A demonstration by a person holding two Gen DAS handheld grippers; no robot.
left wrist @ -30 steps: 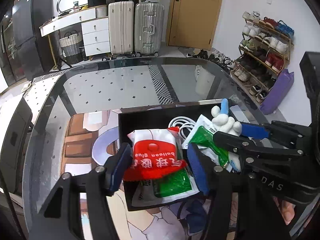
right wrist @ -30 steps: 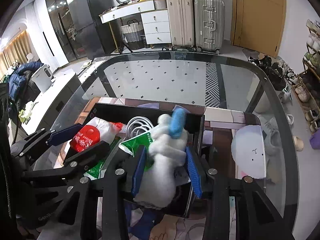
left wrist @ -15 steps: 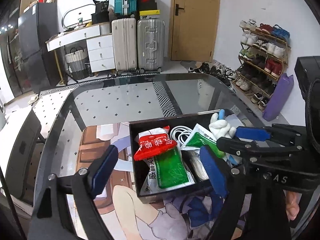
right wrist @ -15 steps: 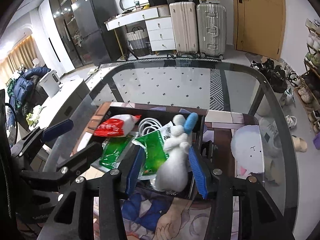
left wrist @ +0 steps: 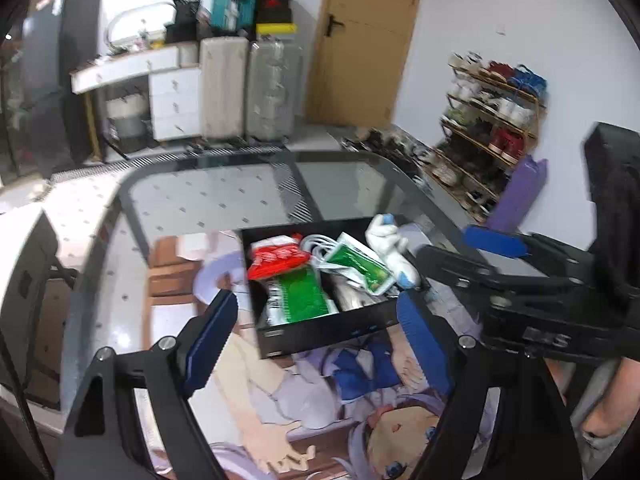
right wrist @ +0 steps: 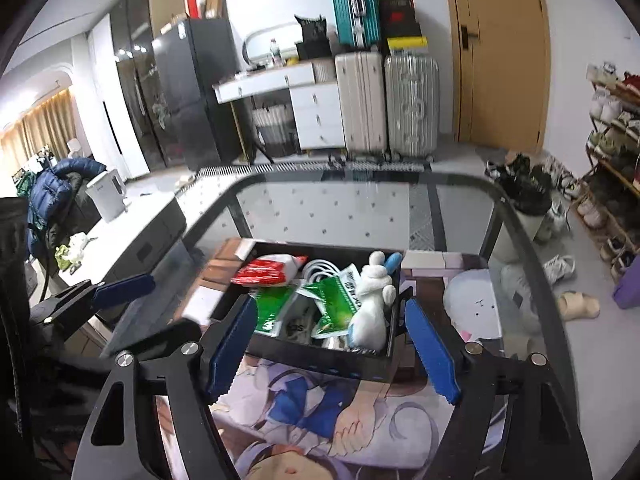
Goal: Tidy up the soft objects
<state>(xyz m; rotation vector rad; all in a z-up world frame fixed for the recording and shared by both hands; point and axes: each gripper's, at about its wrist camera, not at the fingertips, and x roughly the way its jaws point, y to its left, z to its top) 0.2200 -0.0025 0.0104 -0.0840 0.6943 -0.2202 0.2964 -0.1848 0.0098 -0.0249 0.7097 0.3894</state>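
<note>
Hovering spread-jawed and empty, both hand-held grippers face the black box.

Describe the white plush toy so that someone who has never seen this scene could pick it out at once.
On the glass table sits a black tray on a cartoon-printed mat. The white plush toy leans in the tray's right end, beside green packets and a white cable coil. It alone is fuzzy, with one blue-tipped ear.

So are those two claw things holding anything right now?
Left gripper: open, holding nothing; the red packet lies in the black box.
Right gripper: open, holding nothing; the white plush toy sits in the box.
</note>
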